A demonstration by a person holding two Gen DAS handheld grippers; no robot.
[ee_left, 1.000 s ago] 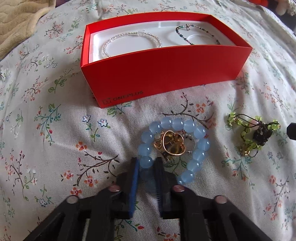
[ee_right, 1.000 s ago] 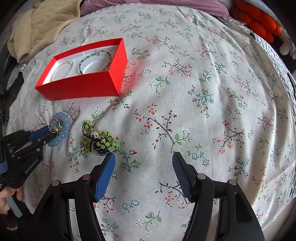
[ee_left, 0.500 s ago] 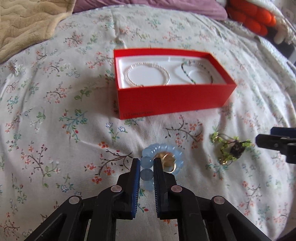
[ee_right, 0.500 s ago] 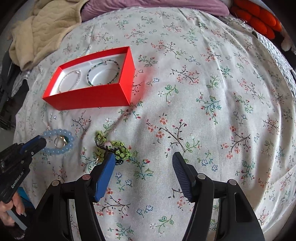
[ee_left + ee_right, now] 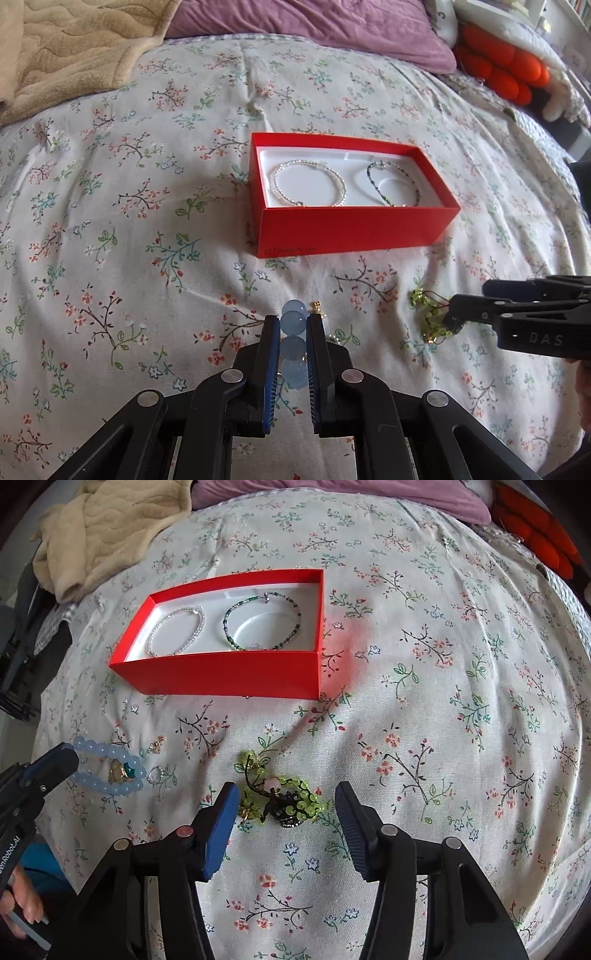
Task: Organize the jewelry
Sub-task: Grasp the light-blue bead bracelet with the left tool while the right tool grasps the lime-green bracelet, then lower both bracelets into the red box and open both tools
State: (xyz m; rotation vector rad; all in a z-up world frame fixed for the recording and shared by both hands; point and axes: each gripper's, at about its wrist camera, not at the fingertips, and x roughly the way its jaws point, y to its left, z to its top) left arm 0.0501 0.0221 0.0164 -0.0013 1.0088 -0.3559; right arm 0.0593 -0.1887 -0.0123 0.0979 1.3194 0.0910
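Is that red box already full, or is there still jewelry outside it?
Not full: the red box holds two bracelets; a green beaded piece and a blue bead bracelet remain outside on the bedspread.

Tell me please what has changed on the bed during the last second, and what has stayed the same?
The left gripper, shut on the blue bead bracelet, has lifted it off the quilt; the gold ring stays behind. The right gripper has moved over the green beaded piece, its jaws have just been closing, not yet pressing it. The red box and its two bracelets are unchanged.
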